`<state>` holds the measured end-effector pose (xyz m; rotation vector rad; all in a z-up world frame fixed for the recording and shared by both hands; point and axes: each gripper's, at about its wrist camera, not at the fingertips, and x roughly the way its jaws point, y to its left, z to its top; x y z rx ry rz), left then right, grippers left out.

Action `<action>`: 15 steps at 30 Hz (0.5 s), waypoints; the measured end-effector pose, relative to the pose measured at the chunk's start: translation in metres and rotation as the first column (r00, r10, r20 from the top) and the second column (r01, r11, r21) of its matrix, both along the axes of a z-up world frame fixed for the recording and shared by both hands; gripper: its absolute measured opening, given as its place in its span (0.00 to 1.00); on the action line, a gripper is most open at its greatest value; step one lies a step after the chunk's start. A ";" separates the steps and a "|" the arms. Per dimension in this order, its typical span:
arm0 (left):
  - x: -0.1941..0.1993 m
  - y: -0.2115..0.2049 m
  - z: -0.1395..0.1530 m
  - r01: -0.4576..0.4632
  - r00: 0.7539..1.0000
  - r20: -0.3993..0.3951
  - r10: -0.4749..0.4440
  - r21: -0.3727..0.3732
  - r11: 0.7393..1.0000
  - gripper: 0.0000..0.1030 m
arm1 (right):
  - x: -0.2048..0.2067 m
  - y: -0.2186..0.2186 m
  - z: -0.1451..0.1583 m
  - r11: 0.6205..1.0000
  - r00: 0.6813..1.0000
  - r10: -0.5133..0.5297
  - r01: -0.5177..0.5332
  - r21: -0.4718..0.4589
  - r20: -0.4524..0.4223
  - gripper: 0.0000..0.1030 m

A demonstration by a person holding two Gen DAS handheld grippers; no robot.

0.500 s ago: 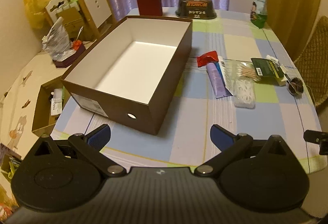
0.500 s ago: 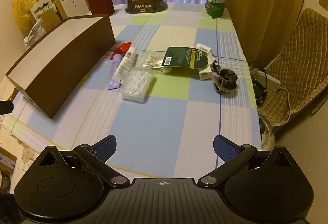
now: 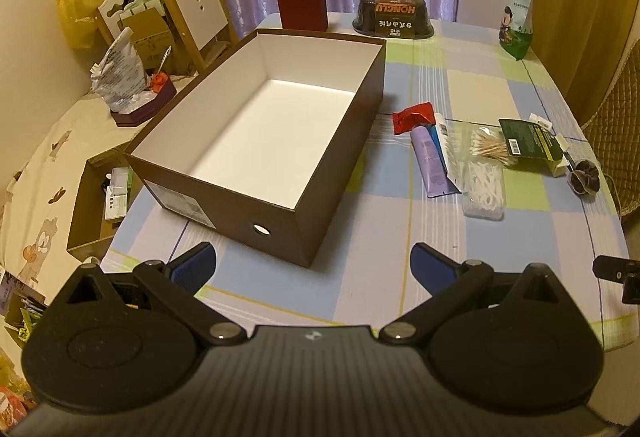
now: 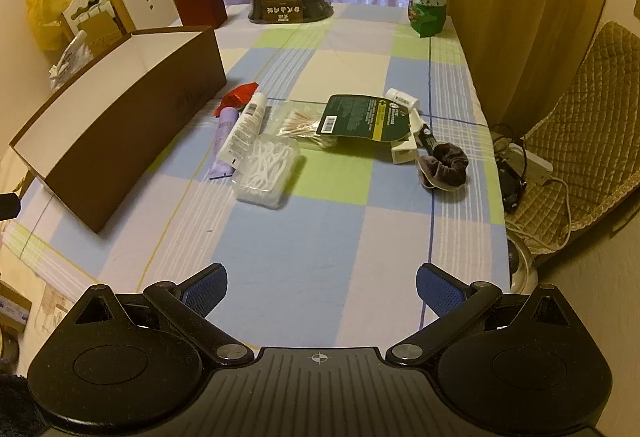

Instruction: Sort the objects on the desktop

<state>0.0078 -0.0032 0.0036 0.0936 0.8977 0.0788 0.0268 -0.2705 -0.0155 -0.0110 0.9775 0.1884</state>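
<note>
Left wrist view: left gripper (image 3: 313,262) fingers are standing wide apart, holding nothing; the open brown cardboard box with white inside (image 3: 280,125) is lying straight ahead, showing nothing inside; the loose items are lying right of it.

Right wrist view: right gripper (image 4: 321,287) fingers are spread, holding nothing; the clear plastic box of white floss picks (image 4: 267,169) is lying ahead-left on the checked-cloth counter (image 4: 320,237), with the lilac tube (image 4: 224,133) running away from the fingers. The right gripper is nearer.

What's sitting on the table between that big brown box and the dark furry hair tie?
Between the brown box and the scrunchie lie a red packet, two tubes, a clear floss-pick box, cotton swabs and a green card, clearest in the right wrist view.
</note>
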 end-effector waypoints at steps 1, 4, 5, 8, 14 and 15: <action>0.000 0.000 0.000 -0.002 1.000 0.000 0.002 -0.002 1.000 0.99 | 0.000 0.000 0.000 1.000 1.000 -0.001 0.001 0.000 -0.002 1.00; 0.000 0.000 0.000 0.001 1.000 0.000 -0.001 -0.004 1.000 0.99 | -0.001 -0.001 -0.001 1.000 1.000 -0.003 0.003 -0.002 -0.005 1.00; -0.001 0.000 0.000 0.002 1.000 0.000 -0.002 -0.004 1.000 0.99 | -0.002 -0.001 0.000 1.000 1.000 -0.004 0.004 -0.003 -0.005 1.00; -0.003 0.000 -0.001 0.007 1.000 0.003 -0.007 -0.004 1.000 0.99 | -0.004 0.000 0.000 1.000 1.000 -0.006 0.006 -0.008 -0.002 1.00; -0.004 -0.003 0.001 0.018 1.000 0.009 -0.018 -0.006 1.000 0.99 | -0.007 0.000 0.001 1.000 1.000 -0.010 0.011 -0.012 0.003 1.00; -0.003 -0.004 0.001 0.020 1.000 0.010 -0.020 -0.006 1.000 0.99 | -0.008 -0.001 0.001 1.000 1.000 -0.011 0.011 -0.011 0.004 1.00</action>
